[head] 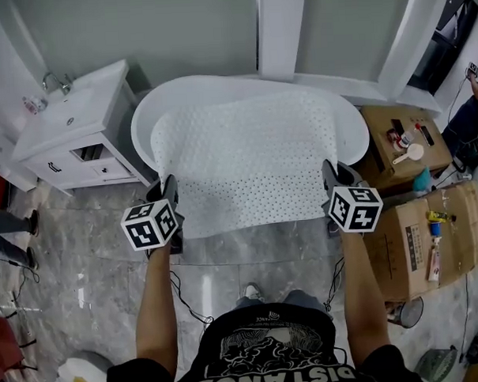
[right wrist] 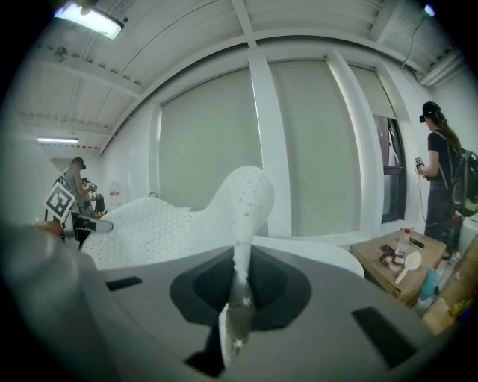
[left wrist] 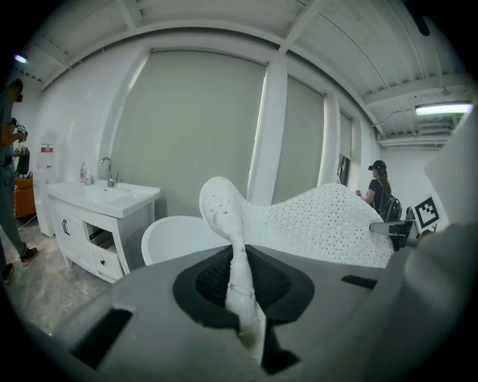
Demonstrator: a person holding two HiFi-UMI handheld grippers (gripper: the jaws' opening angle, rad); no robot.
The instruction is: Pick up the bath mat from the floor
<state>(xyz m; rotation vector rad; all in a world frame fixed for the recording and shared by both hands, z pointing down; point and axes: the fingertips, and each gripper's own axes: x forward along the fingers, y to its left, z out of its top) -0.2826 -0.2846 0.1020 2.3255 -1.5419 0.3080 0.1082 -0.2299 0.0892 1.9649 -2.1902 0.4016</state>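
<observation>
The white perforated rubber bath mat (head: 246, 166) is clamped at both corners by the left gripper (head: 170, 199) and right gripper (head: 332, 184), so it is kept spread flat.

Overhead and claw-level views, mat (head: 246, 162) common

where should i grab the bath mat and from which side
Take the bath mat by its near corners, from the person's side, as the left gripper and right gripper do: it's a wide, limp sheet, and two pinches keep it spread.
</observation>
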